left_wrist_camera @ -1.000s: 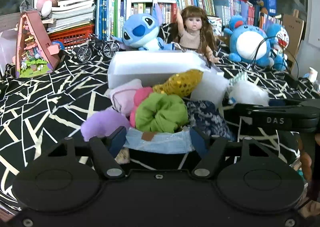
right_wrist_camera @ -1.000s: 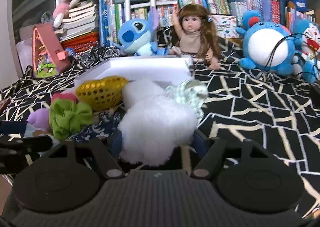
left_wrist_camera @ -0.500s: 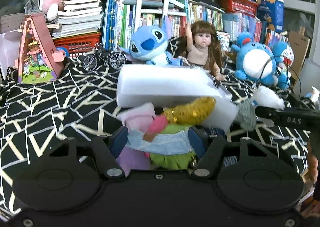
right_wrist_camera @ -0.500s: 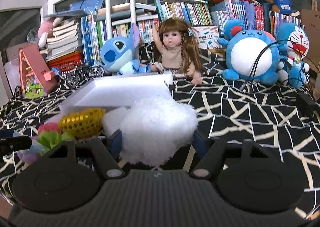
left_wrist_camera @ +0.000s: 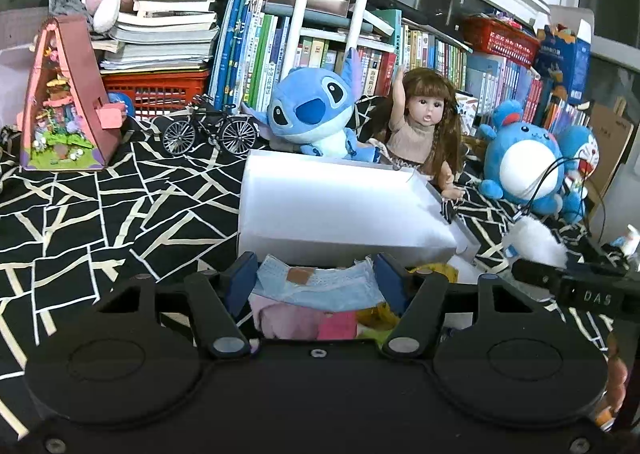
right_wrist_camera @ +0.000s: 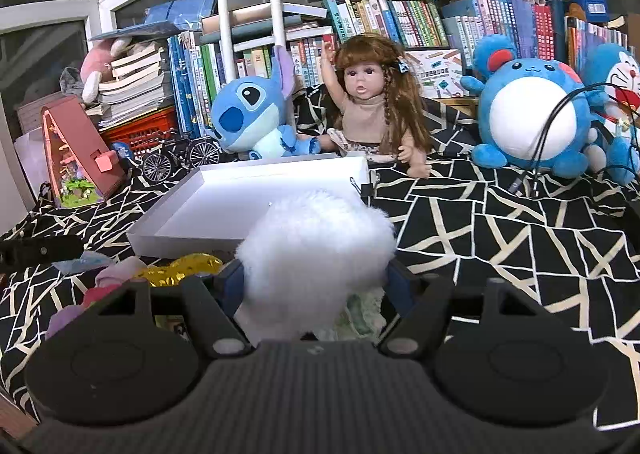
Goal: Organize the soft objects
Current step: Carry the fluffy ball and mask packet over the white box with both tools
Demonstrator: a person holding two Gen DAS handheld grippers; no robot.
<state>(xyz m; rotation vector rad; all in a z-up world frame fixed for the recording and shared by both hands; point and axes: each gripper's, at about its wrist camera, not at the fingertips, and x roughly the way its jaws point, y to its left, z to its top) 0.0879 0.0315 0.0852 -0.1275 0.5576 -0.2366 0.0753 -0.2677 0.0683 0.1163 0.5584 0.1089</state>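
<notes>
Denim scrap (left_wrist_camera: 316, 282) sits pinched in your left hand-held gripper (left_wrist_camera: 316, 278), its jaws just closing; your right hand-held gripper (right_wrist_camera: 316, 282) squeezes white fluff (right_wrist_camera: 316, 242).

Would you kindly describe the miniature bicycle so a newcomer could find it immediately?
Start at the bookshelf behind the black patterned cloth. In front of it, between the pink triangular dollhouse and the blue plush, stands the miniature bicycle: black, thin, wire-spoked.

Both grippers lifted loads, nearer white box (right_wrist_camera: 256, 205).
</notes>
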